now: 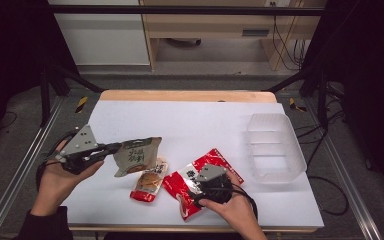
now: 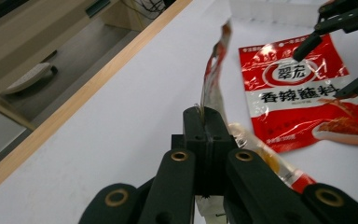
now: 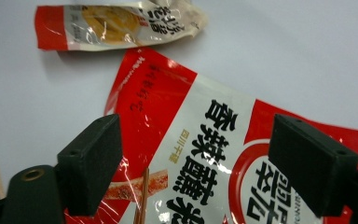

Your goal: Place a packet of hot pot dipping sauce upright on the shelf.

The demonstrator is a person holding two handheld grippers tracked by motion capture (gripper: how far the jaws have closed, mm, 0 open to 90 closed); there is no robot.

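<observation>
Packets are all outside the clear tray point(image 1: 275, 150) at far right: left gripper point(image 1: 111, 148) jaws clench the grey pouch point(image 1: 136, 156) aloft, right gripper point(image 3: 209, 172) jaws gape over the red packet point(image 3: 205, 154); small packet point(image 1: 150, 182) lies between.

Bare table point(image 1: 190, 120) beyond packets point(image 1: 180, 175); clear tub point(image 1: 274, 146) blocks right.

Both grippers are black, each topped with a grey three-cornered plate, cables looping off behind. Left gripper point(image 1: 111, 148) has brass-ringed screw holes. Dark sleeve point(image 1: 47, 225) below it.
</observation>
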